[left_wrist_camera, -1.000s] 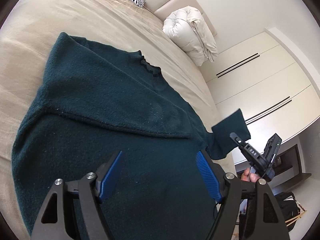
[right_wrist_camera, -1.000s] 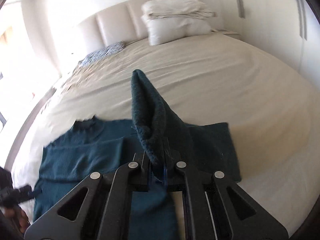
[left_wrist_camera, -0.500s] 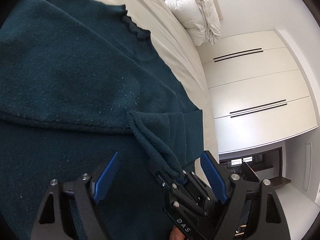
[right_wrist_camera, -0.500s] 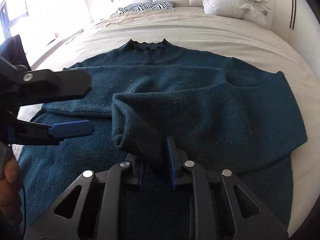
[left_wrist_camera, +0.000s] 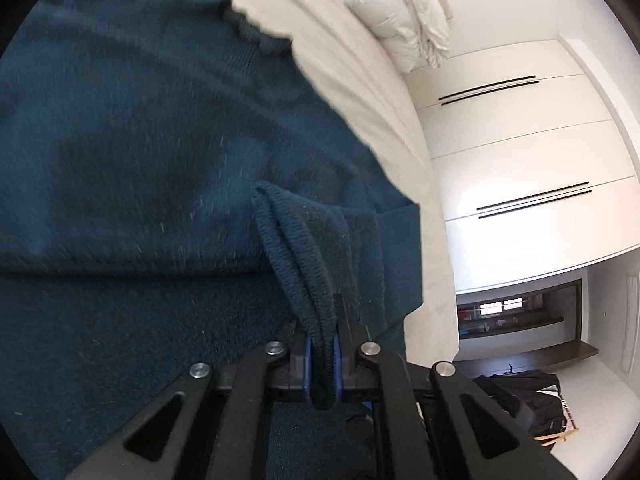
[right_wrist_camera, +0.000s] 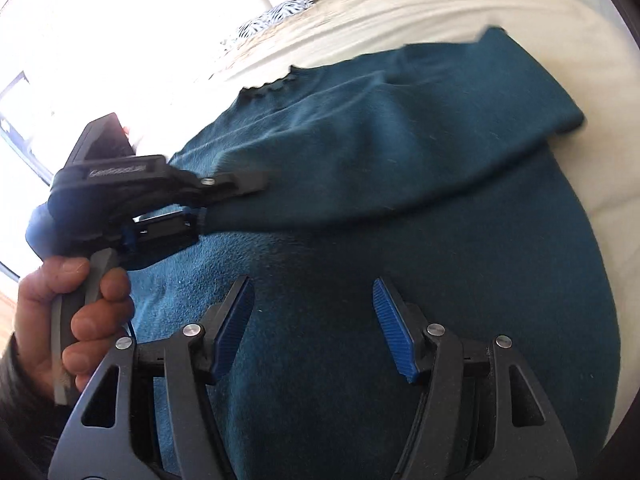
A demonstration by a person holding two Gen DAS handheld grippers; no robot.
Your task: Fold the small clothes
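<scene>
On bed [left_wrist_camera: 360, 80], one teal sweater [left_wrist_camera: 140, 160] spread flat, frilled collar at far side, one sleeve folded across chest. Your left tongs [left_wrist_camera: 320, 354] clamped tight on ribbed sleeve cuff [left_wrist_camera: 296, 264], blue pads pinching fabric. Your right tongs [right_wrist_camera: 314, 326] spread wide over sweater body, gripping nothing. Your left hand [right_wrist_camera: 76, 300] wraps tool handle at near left. Far off: one white folded duvet [left_wrist_camera: 400, 12], one zebra-print pillow [right_wrist_camera: 276, 16].

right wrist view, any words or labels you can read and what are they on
Raised lettering on the top of the left hand-held gripper, roughly "GenRobot.AI": blurred, so not certain.
Nothing readable on the sweater, the bed or the right hand-held gripper.
</scene>
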